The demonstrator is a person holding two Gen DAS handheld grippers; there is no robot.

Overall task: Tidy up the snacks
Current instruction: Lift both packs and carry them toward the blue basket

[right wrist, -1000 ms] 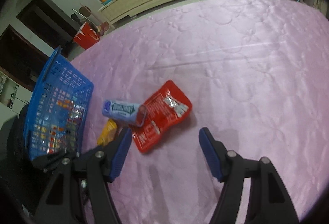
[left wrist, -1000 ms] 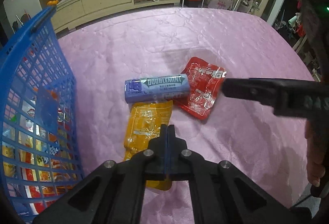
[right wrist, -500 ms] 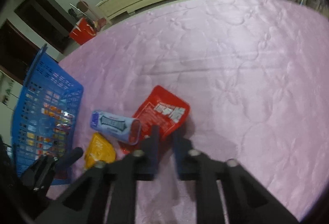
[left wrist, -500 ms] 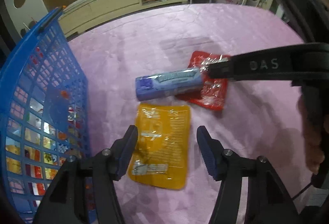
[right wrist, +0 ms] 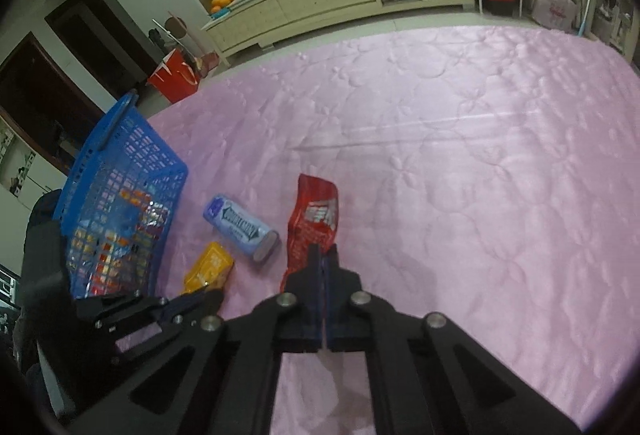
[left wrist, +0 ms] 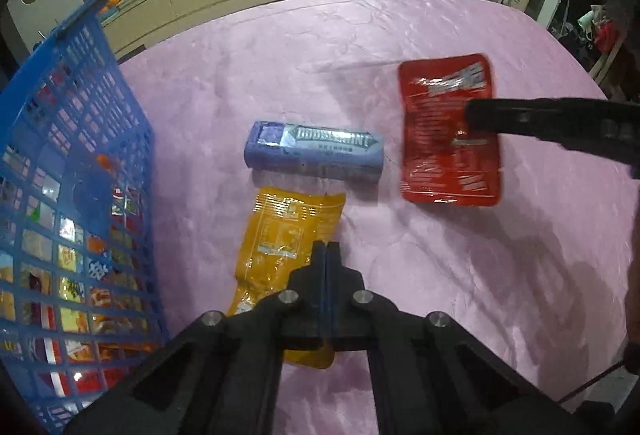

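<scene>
R tongs clamped on red packet, frame centre – lifted, dangling. L tongs pinching yellow packet, lower centre.

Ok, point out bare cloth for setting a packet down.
Bare: the pink tablecloth right of and beyond the red foil packet. Crowded: near the blue mesh basket, where the purple Doublemint tube and yellow foil packet lie.
</scene>
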